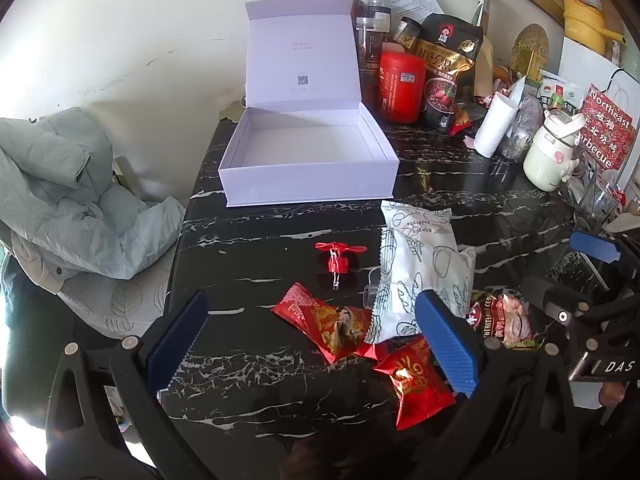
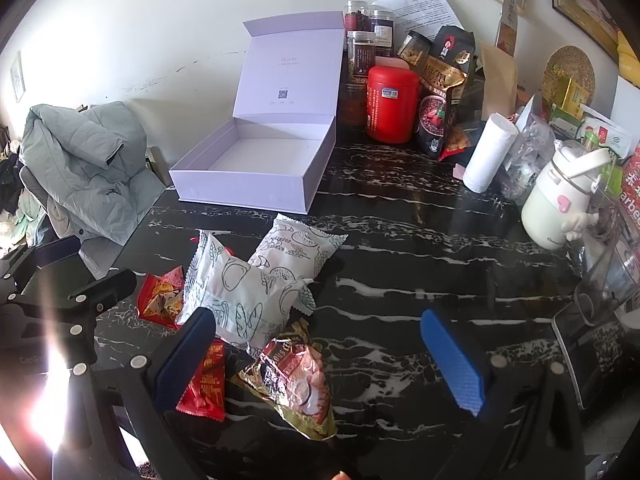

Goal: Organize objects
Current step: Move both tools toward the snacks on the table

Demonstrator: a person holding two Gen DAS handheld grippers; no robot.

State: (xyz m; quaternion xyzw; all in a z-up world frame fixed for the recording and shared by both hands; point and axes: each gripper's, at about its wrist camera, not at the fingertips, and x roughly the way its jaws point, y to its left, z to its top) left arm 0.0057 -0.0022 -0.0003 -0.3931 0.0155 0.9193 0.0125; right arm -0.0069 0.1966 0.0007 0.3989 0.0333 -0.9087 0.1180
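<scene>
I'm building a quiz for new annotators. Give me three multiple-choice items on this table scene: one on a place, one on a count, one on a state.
1. Where does the white box stand?
A. At the table's far side by the wall
B. On the chair with the jacket
C. Between the left gripper's fingers

2. How many white printed snack packs lie on the table?
A. One
B. Two
C. Four

3. In what state is the white box?
A. Lid shut
B. Lid up, full of snacks
C. Lid up, nothing inside

Answers:
1 A: it sits beyond the snacks, its raised lid near the wall, left of the red canister.
2 B: the right wrist view shows two, overlapping.
3 C: both views show the lid upright and a bare inner floor.

Both the left gripper and right gripper are open, holding nothing.
</scene>
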